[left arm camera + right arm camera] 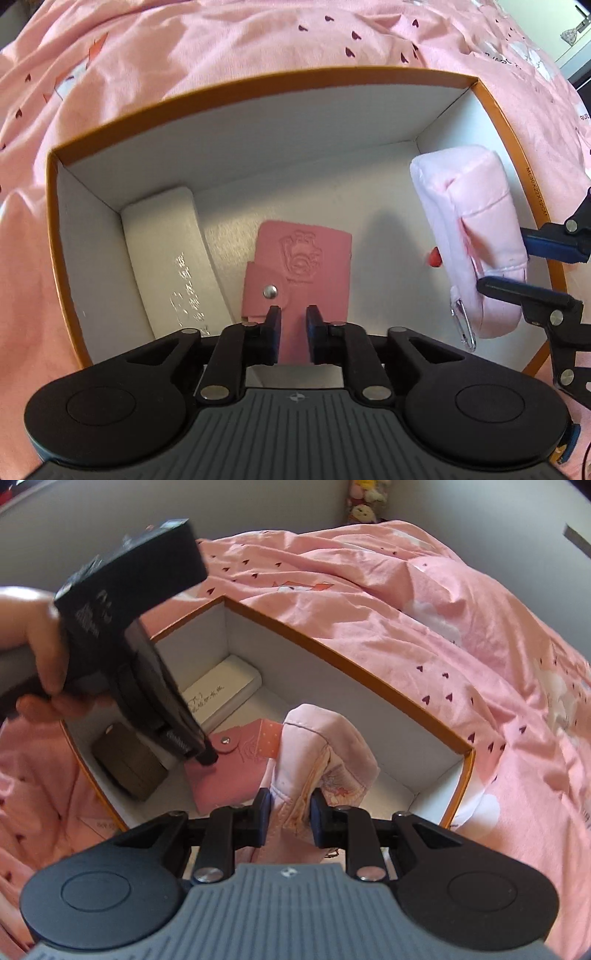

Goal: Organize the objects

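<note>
My left gripper (293,334) points steeply down into the box (258,86), and the pink card holder (295,266) lies between its two fingers. The jaws stand narrow, with a small gap on each side of the leather – from these views I cannot tell if the pads really press it or only stand beside it. The holder lies flat on the white floor of the box, near the middle, with its snap flap (267,286) just ahead of the left finger and an embossed emblem on its cover.

My right gripper (289,818) is clenched on the pale pink fabric pouch (321,753) – the pads pinch its padded cloth and it hangs over the right end of the box, off the floor. From the left camera I see a small metal clip (463,328) hanging at the lower end of the pouch.

Further in, a white case (168,258) with shiny lettering lies along the left wall of the box. The right camera shows also a dark brown case (129,764) in the near left corner. A hand (37,653) holds the left gripper's handle there.

The box has an orange rim and white inner walls. It sits on a pink bedsheet (221,40) with small dark hearts. Far behind, some plush toys (365,498) stand by the grey wall.
</note>
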Demonstrator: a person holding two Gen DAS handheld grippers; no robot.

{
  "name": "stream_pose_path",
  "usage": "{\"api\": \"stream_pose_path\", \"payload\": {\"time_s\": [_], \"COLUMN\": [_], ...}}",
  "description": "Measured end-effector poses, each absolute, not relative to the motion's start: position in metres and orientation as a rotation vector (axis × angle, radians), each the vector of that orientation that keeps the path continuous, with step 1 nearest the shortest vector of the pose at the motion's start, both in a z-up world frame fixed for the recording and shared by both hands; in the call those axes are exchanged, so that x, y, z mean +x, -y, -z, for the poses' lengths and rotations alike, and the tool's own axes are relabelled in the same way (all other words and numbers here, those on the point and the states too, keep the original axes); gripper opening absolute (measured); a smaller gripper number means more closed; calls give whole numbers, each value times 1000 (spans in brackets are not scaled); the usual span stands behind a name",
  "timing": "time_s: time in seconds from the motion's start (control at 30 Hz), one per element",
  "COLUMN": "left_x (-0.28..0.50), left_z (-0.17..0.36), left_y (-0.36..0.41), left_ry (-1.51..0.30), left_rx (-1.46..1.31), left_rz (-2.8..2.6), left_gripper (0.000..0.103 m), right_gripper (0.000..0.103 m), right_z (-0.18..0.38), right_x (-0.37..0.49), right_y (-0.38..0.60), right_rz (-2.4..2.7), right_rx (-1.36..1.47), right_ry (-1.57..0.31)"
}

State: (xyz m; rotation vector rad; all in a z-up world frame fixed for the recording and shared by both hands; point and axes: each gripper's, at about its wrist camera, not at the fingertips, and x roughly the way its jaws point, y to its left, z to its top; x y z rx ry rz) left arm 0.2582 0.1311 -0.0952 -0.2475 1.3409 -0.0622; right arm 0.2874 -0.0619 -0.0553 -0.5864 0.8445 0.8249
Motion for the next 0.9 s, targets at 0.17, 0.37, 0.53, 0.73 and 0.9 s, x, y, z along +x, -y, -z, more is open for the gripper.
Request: {"api": "stream_pose_path", "payload": {"time_s": [0.17, 0.37, 0.53, 0.73, 0.9], "left_x": [267, 268, 262, 252, 245], "left_z": [101, 120, 124, 131, 131], "left_y": [-124, -122, -126, -125, -138], "left_ry": [-1293, -1335, -1422, -1530, -1543], "left_rx": [-160, -210, -338, -451, -558], "left_rz": [61, 30, 16, 11, 0], "left_gripper": [37, 25, 25, 24, 24], "right_gripper": [24, 24, 25, 25, 25], "right_z": [54, 57, 58, 67, 78], "right_x": [296, 307, 324, 338, 337], "right_y": [53, 49, 51, 46, 35], "right_rz": [-839, -844, -842, -834, -848], "right_rx": [-651, -672, -560, -382, -274], "right_ry": [-873, -906, -1031, -1205, -1329]}}
